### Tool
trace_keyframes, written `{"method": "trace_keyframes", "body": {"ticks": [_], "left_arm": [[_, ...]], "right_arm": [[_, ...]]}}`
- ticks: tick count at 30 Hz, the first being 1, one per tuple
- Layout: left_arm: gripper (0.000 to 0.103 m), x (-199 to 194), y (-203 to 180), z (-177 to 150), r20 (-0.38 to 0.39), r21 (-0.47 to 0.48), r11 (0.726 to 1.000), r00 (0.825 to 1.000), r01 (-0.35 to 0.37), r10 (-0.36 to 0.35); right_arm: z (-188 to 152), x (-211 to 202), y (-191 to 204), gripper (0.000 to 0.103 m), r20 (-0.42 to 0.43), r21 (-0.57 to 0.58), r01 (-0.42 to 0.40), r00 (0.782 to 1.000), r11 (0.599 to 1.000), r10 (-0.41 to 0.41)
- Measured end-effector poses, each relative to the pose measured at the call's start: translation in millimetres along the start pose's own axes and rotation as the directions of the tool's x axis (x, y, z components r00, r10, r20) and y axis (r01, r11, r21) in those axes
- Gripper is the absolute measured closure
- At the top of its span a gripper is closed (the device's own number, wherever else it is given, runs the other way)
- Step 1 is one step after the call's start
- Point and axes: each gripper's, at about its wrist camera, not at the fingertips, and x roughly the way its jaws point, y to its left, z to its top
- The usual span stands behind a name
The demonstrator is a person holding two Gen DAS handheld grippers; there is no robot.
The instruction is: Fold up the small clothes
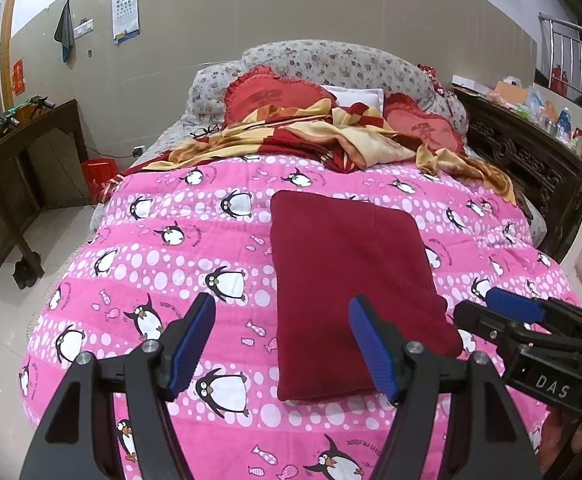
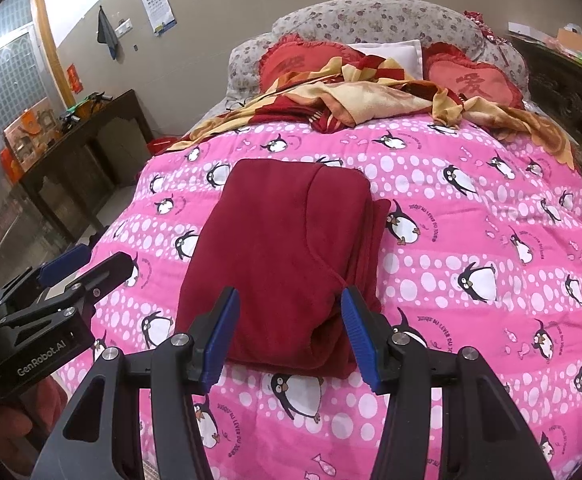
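A dark red fleece garment lies folded into a flat rectangle on the pink penguin quilt. It also shows in the right wrist view. My left gripper is open and empty, held just above the quilt at the garment's near left corner. My right gripper is open and empty, hovering at the garment's near edge. Each gripper shows in the other's view, the right one at the right and the left one at the left.
A crumpled red and yellow blanket and two red heart cushions lie at the head of the bed. A dark wooden desk stands left. A carved wooden cabinet with clutter stands right.
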Motion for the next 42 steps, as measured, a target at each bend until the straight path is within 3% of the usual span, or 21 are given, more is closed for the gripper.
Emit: {"method": "trace_keyframes", "body": {"ticks": [42], "left_arm": [[0.03,37,9,-3,-0.049,-0.01,1.0,0.999,0.017,-0.018]], "right_arm": [[0,29,-6,0.045,-0.057,0.011,0.01,0.998,1.0,-0.009]]}}
